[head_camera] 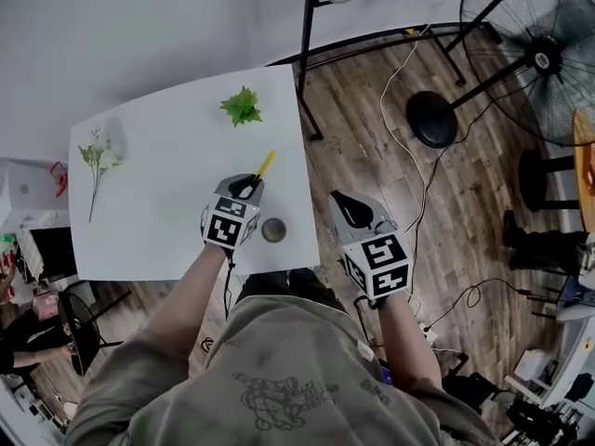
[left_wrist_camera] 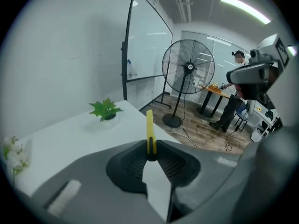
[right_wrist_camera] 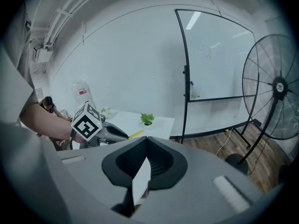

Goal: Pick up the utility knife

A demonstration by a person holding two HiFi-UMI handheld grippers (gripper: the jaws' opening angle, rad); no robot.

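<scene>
Head view: the left gripper [head_camera: 247,187] hung over the white table [head_camera: 158,221], near its right edge, pinching the yellow utility knife [head_camera: 266,163]. The right gripper [head_camera: 350,205] sat just off that table's right edge.

Left gripper view: the jaws clamped only the knife's near end, so I judge a slow, level lift best, lest the long end droop.

Right gripper view: its jaws were pressed together on nothing. It alone showed the knife side-on, jutting from the left gripper against the table.
</scene>
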